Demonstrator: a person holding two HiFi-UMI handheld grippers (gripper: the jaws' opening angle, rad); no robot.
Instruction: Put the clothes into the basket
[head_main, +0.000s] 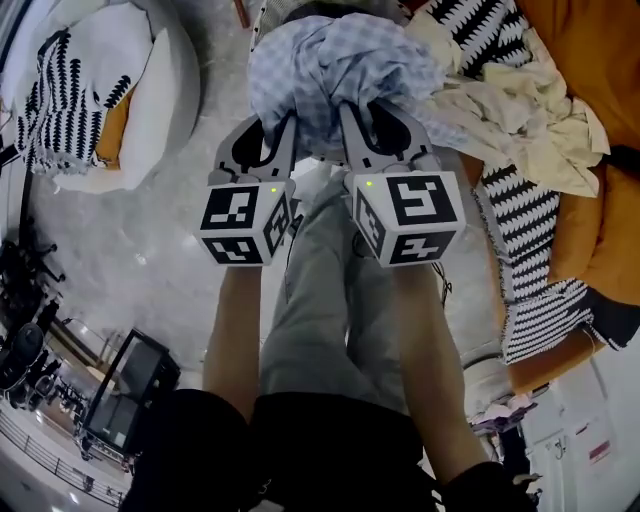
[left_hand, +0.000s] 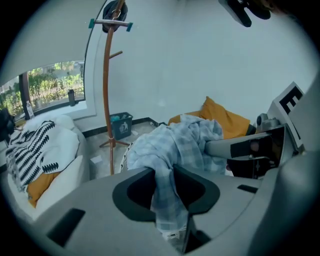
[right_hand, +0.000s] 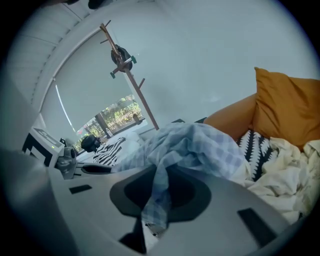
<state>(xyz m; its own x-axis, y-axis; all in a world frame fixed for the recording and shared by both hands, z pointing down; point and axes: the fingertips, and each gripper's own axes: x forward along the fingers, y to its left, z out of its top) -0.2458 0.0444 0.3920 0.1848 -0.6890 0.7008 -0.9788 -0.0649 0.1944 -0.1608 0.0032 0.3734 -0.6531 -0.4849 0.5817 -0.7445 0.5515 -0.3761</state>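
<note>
A light blue checked garment (head_main: 335, 70) hangs bunched between both grippers at the top middle of the head view. My left gripper (head_main: 272, 135) is shut on its left part, and a strip of the cloth (left_hand: 167, 200) runs down between the jaws in the left gripper view. Close beside it on the right, my right gripper (head_main: 378, 125) is shut on the same garment (right_hand: 200, 147). A white patterned rim, perhaps the basket (left_hand: 124, 157), shows just below and behind the cloth. The rest of it is hidden.
On the right, an orange sofa (head_main: 600, 60) holds a cream garment (head_main: 520, 110) and a black-and-white zigzag cloth (head_main: 530, 230). A white seat (head_main: 150, 100) with another patterned cloth stands at the left. A wooden coat stand (left_hand: 106, 90) and a small bin (left_hand: 120, 125) stand by the wall.
</note>
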